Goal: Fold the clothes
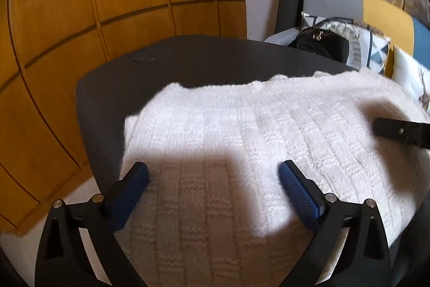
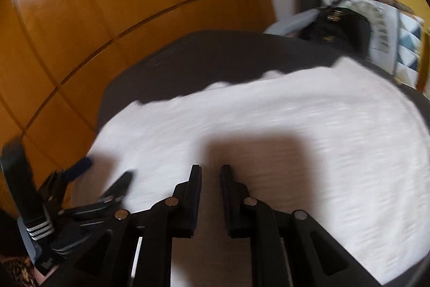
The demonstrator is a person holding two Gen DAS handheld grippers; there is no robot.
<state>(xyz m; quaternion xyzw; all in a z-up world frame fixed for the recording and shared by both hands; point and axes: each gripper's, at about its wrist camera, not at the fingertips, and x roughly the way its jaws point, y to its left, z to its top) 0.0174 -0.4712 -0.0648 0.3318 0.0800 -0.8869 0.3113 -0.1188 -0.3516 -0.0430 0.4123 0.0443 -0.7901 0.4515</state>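
A white knitted sweater (image 1: pixel 255 131) lies folded flat on a dark grey table (image 1: pixel 113 99). My left gripper (image 1: pixel 213 174) hovers just above its near part, jaws wide open and empty. My right gripper (image 2: pixel 211 171) hovers above the sweater (image 2: pixel 295 126) in the right wrist view, jaws nearly closed with a narrow gap and nothing between them. The right gripper's finger shows at the right edge of the left wrist view (image 1: pixel 400 132). The left gripper shows at the lower left of the right wrist view (image 2: pixel 104 177). The right wrist view is motion-blurred.
Wooden wardrobe doors (image 1: pixel 80 18) stand behind and left of the table. A sofa with patterned cushions (image 1: pixel 376 45) and a black bag (image 1: pixel 322 42) is at the back right. The table's far left part (image 2: pixel 201 58) is bare.
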